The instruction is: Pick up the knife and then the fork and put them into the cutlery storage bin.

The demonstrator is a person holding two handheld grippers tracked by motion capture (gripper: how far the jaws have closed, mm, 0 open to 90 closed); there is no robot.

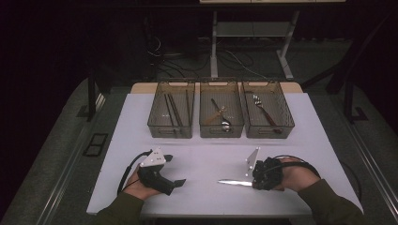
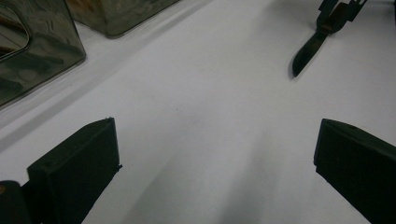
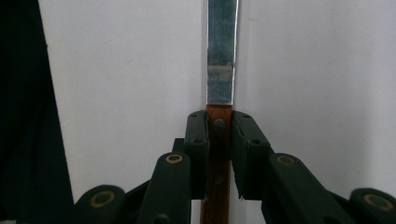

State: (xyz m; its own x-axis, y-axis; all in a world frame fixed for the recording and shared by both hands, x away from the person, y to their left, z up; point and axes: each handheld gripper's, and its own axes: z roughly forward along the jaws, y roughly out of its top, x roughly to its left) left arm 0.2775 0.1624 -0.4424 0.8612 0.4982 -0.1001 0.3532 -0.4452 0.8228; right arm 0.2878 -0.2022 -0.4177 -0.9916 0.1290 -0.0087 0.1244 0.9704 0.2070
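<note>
A table knife (image 1: pixel 232 182) with a shiny blade and a brown wooden handle lies on the white table (image 1: pixel 206 150) at the front right, blade pointing left. My right gripper (image 1: pixel 254 181) is shut on its handle; in the right gripper view the pads (image 3: pixel 198 140) press both sides of the handle just behind the blade (image 3: pixel 222 51). My left gripper (image 1: pixel 174 169) rests at the front left, open and holding nothing. In the left gripper view its jaws stand wide apart over bare table (image 2: pixel 215 140), and the knife (image 2: pixel 306 53) shows dark at the upper right.
Three see-through bins stand in a row at the table's far side: the left bin (image 1: pixel 170 131) holds chopsticks, the middle bin (image 1: pixel 221 131) holds spoons, the right bin (image 1: pixel 270 131) holds forks. Table legs and cables lie on the dark floor behind.
</note>
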